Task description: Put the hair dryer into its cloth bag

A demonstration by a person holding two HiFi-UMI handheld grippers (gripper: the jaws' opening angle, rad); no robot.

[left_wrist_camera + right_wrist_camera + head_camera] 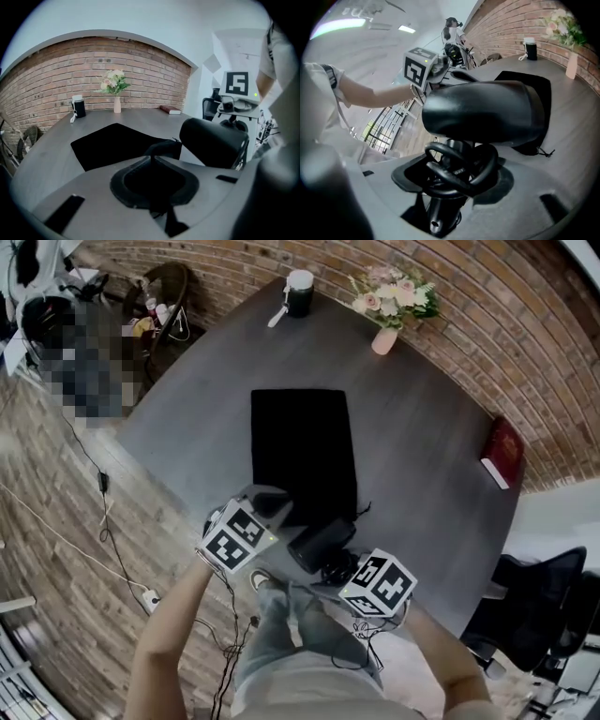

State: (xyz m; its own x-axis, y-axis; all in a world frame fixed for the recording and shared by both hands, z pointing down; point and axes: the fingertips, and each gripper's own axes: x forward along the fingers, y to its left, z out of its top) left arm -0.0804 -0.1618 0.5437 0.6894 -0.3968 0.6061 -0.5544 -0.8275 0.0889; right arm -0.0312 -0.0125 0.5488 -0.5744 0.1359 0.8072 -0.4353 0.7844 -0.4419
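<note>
A black cloth bag (302,451) lies flat on the dark grey table (422,465), its mouth toward me. My left gripper (272,505) is shut on a pinch of the bag's near edge (161,147), lifting that cloth a little. The black hair dryer (319,543) hangs just off the bag's near right corner, barrel roughly level. My right gripper (335,568) is shut on its handle, with the coiled cord (457,171) bunched between the jaws. In the left gripper view the hair dryer (213,140) sits to the right of the bag's mouth. Behind the hair dryer (483,115), the right gripper view shows the bag (532,91).
At the table's far side stand a black cup with a white lid (299,292) and a vase of flowers (386,332). A red book (502,452) lies at the right edge. A black office chair (534,606) is to the right. Cables run over the floor (103,521).
</note>
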